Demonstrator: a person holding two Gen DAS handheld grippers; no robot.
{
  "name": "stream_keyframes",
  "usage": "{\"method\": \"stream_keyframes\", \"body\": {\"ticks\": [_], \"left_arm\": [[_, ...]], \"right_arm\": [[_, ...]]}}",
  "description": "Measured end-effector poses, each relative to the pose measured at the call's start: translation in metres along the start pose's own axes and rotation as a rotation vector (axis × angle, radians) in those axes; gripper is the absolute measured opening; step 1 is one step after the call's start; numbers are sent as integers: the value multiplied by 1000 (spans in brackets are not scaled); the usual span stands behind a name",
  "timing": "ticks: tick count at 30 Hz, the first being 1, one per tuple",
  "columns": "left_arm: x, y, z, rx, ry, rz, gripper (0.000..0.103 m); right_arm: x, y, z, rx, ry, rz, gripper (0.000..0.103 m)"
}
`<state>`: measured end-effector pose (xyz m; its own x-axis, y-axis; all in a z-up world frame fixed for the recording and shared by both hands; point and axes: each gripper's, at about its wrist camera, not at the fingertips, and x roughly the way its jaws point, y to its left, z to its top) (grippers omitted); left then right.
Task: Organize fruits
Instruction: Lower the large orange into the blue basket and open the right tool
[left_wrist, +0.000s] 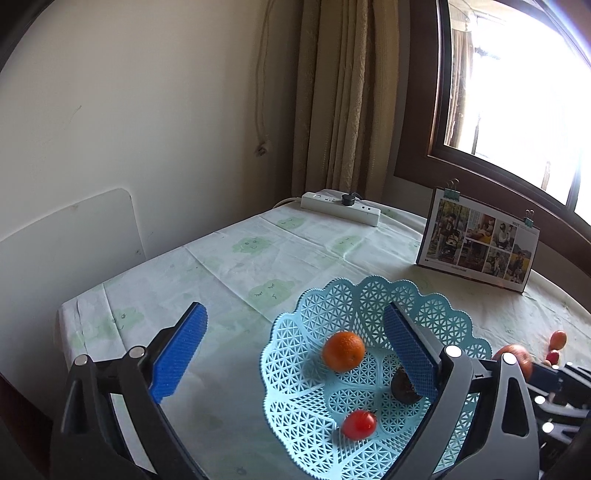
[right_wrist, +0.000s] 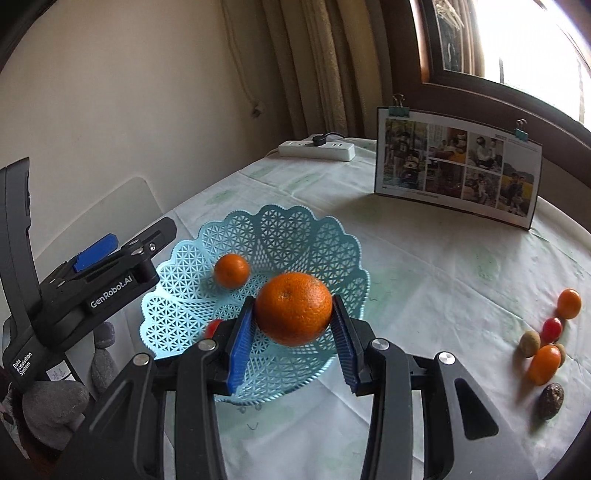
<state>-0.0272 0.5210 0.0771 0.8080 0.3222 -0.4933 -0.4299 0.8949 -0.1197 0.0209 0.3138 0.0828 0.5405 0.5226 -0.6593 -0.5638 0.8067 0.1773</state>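
The right gripper (right_wrist: 293, 332) pinches a large orange (right_wrist: 293, 308) between its blue ribbed pads (right_wrist: 242, 345), which press on the fruit's left and right flanks. The orange is round, bright and pitted, with a small pale stem scar facing the camera and a glossy highlight on top. It hangs over the near part of a pale blue lattice fruit basket (right_wrist: 314, 236) with a scalloped rim.

Beyond the claw's left finger, inside the basket, sits a smaller orange (right_wrist: 232, 270); a red cherry tomato (right_wrist: 213, 326) peeks out just left of that finger. Well to the claw's right, on the pale cloud-print tablecloth (right_wrist: 424, 277), lies a loose cluster: a small orange (right_wrist: 569, 303), a red tomato (right_wrist: 552, 328), an oblong orange fruit (right_wrist: 543, 363), a brownish kiwi-like fruit (right_wrist: 529, 343) and a dark wrinkled fruit (right_wrist: 550, 400).

The left gripper (left_wrist: 291, 350) is spread wide and holds nothing. Its right finger reaches over the basket's (left_wrist: 369, 295) bowl, its left finger is over bare cloth. Between them lie the smaller orange (left_wrist: 343, 350) and the cherry tomato (left_wrist: 359, 424); a dark fruit (left_wrist: 400, 387) is half hidden behind the right pad.
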Motion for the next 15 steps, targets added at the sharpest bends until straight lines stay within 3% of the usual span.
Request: {"method": "stream_keyframes", "body": {"ticks": [6,15], "left_arm": [[3,3,-3,-2,16,-4,98],[-2,-14,-1,28,11,-40,99]], "right_arm": [[11,4,-3,0,22,4,42],[2,-22,-6,48,9,-33,44]]}}
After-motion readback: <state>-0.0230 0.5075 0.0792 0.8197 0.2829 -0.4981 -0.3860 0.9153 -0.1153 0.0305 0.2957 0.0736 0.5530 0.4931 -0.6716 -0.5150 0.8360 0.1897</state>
